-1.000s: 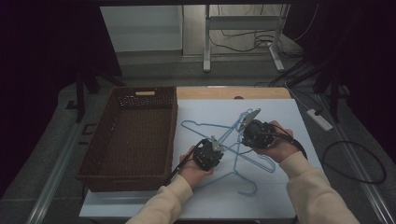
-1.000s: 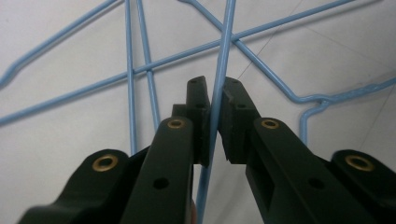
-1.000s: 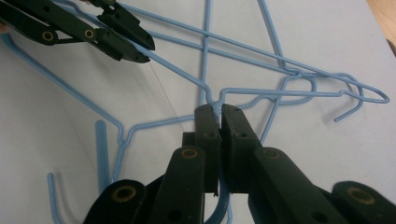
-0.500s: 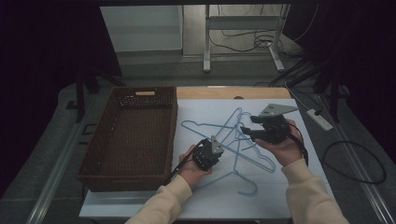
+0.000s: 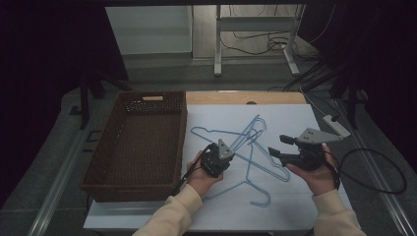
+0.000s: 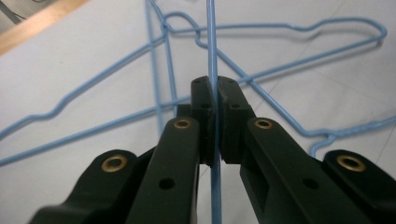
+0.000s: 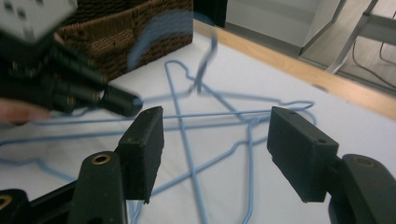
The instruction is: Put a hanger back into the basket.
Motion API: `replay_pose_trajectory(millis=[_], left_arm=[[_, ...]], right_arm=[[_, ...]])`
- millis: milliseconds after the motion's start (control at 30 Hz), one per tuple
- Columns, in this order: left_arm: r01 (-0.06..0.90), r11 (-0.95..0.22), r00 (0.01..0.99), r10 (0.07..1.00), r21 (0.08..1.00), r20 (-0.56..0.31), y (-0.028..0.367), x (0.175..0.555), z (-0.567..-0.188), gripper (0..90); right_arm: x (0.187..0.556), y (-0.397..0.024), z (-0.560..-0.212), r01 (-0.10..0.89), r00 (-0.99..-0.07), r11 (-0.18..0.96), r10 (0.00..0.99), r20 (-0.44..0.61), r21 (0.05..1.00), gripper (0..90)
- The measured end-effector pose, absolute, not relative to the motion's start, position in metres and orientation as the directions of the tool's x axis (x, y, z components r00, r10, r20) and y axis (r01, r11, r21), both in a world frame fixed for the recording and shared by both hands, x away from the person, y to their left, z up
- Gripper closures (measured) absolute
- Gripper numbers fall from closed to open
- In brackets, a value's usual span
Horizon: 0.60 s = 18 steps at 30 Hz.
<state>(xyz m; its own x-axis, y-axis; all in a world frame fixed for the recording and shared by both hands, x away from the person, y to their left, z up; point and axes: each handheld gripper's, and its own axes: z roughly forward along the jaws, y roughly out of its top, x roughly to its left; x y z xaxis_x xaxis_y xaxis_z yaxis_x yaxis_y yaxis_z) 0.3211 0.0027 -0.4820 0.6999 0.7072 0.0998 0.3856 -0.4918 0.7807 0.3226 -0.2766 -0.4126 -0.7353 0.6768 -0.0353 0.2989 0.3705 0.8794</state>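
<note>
Right claw (image 5: 280,146) has just opened off thin blue wire hangers (image 5: 246,147).

Cream knitted sleeves (image 5: 169,216) cover both forearms; black plastic jaws carry brass-ringed screw holes (image 6: 115,163) behind the fingertips, and black cables (image 5: 373,184) trail behind.

Brown wicker basket (image 5: 137,142) stands on the table (image 5: 295,216), at its left edge. Power strip (image 5: 336,126) lies off the table's right edge; cables (image 5: 255,42) trail on the floor beyond the table.
</note>
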Motion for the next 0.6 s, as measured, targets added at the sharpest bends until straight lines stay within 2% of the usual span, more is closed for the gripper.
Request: replay_pose_trajectory(millis=[400,600], left_arm=[[0.376,-0.437,0.679,0.73,0.817,0.077,0.007,0.316,-0.467,87.0],[0.366,-0.413,0.674,0.736,0.834,0.069,0.009,0.315,-0.46,87.0]], right_arm=[[0.299,-0.295,-0.463,0.378,-0.725,0.386,0.688,0.01,0.842,37.5],[0.299,-0.302,-0.474,0.407,-0.711,0.38,0.703,0.026,0.831,37.6]])
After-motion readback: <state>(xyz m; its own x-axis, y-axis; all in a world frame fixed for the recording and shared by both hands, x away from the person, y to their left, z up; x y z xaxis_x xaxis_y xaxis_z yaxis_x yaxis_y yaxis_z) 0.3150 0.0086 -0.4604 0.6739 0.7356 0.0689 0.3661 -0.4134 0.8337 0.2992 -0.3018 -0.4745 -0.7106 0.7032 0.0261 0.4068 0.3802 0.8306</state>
